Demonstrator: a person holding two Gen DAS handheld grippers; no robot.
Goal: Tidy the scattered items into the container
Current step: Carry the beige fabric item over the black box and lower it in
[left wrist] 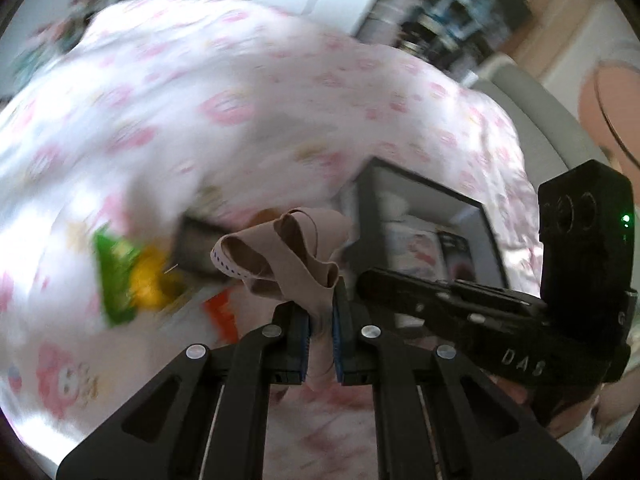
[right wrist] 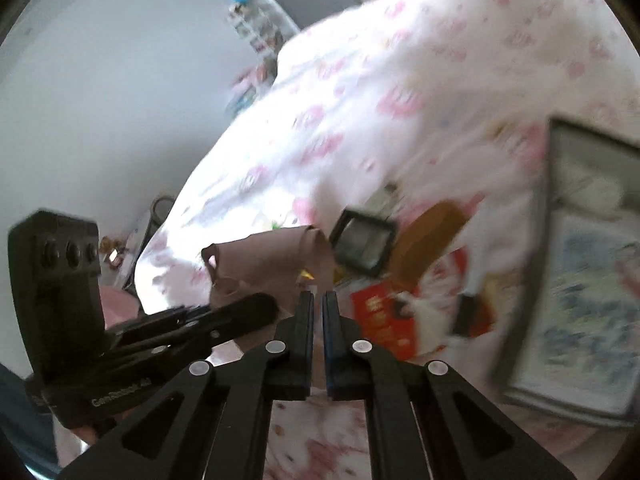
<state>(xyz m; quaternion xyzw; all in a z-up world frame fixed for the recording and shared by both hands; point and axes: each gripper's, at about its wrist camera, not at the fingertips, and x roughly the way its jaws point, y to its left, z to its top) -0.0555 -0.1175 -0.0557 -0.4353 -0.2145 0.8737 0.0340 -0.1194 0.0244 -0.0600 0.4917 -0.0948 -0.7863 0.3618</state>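
Observation:
My left gripper (left wrist: 321, 312) is shut on a beige cloth (left wrist: 288, 252) with a dotted white hem, held up above the pink-flowered bed. The same cloth (right wrist: 268, 260) shows in the right wrist view, hanging from the left gripper (right wrist: 256, 312) at the left. My right gripper (right wrist: 316, 300) is shut and empty beside it; it also shows in the left wrist view (left wrist: 372, 280). The grey open-top container (left wrist: 424, 220) lies on the bed to the right with papers inside; it sits at the right edge of the right wrist view (right wrist: 536, 280).
On the bed lie a green and yellow packet (left wrist: 128, 276), a small dark box (right wrist: 362, 242), a brown flat item (right wrist: 428, 236) and a red and white packet (right wrist: 404, 316). Shelves stand behind the bed (right wrist: 256, 28). The views are motion-blurred.

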